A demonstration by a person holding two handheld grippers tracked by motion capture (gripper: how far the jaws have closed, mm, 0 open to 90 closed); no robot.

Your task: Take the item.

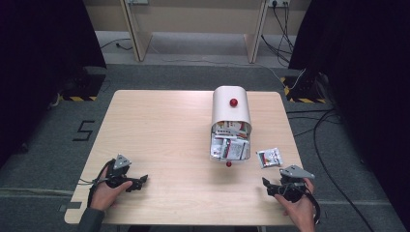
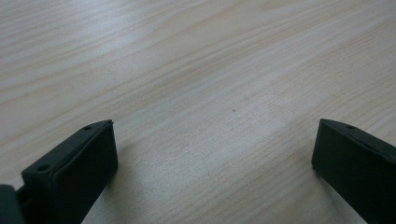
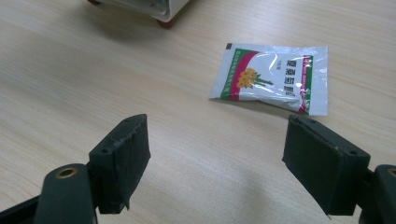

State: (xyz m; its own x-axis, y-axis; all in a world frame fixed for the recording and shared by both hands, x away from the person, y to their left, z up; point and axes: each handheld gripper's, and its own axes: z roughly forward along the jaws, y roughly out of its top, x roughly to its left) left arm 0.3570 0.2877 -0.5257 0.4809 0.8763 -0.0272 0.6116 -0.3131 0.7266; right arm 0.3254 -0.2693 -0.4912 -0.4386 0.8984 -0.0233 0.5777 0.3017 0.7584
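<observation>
1. Two hands hold two grippers at the near edge of the wooden table (image 1: 159, 121).
2. The left gripper (image 1: 140, 181) sits low near the left corner. Its jaws are wide apart and hold nothing. In the left gripper view, bare wood lies between them.
3. The right gripper (image 1: 267, 185) sits low near the right corner. Its jaws are wide apart too, with nothing between them.
4. A small white packet (image 3: 271, 77) lies flat on the table just past the right gripper. It has green and pink stripes and a yellow flower picture.
5. Farther back, near the middle of the table, is a small bin (image 1: 230, 128) with a rounded white lid and a red knob (image 1: 233, 102). Its front is open, and many packets are piled inside.
6. The lone packet is just to the right of the bin, not touching it.
</observation>
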